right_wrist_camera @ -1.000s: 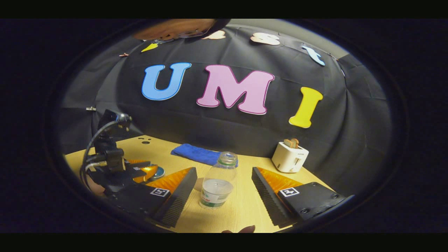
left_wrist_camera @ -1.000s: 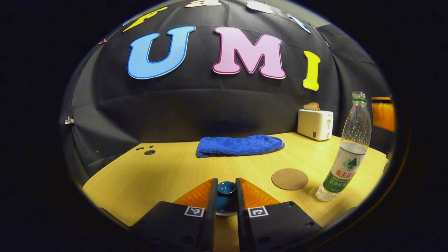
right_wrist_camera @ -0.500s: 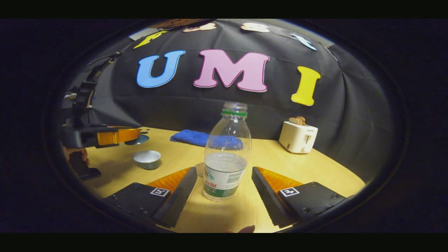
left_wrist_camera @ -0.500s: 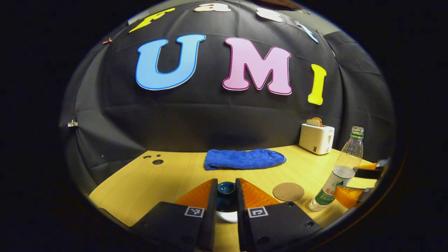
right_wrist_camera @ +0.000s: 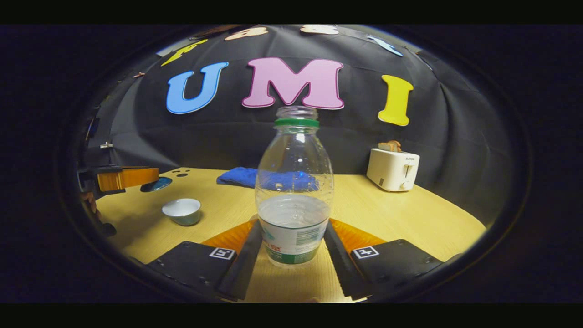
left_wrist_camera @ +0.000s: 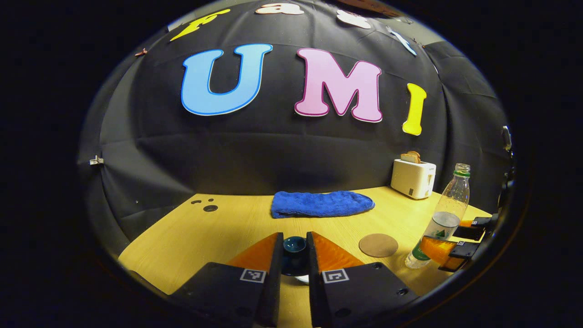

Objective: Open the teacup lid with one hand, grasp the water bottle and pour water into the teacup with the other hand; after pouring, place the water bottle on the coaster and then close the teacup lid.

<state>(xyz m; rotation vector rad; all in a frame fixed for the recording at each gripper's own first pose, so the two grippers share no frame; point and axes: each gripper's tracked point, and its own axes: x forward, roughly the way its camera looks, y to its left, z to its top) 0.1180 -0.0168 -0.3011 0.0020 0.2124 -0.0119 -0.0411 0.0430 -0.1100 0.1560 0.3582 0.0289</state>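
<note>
- Left gripper (left_wrist_camera: 294, 255) is clamped on the dark blue teacup lid (left_wrist_camera: 294, 245), held lifted above the open teacup (right_wrist_camera: 181, 211); in the right gripper view it hangs up and to the left of that cup.
- Right gripper (right_wrist_camera: 294, 248) has its two fingers pressed against the label band of the water bottle (right_wrist_camera: 294, 191), which stands upright and uncapped on the table (right_wrist_camera: 410, 214), well to the right of the teacup.
- Round coaster (left_wrist_camera: 378, 245) lies bare, just left of the bottle, between it and the teacup.
- Farther back than the teacup lies a blue towel (left_wrist_camera: 321, 203); a white toaster (right_wrist_camera: 392, 169) stands beyond the bottle, to its right.
- Judged step: lid off, bottle grasped, pouring not begun.
- Next move likely calls for lifting the bottle, carrying it left over the teacup, and tilting slowly so the mouth clears the rim while the lid is kept aside.
</note>
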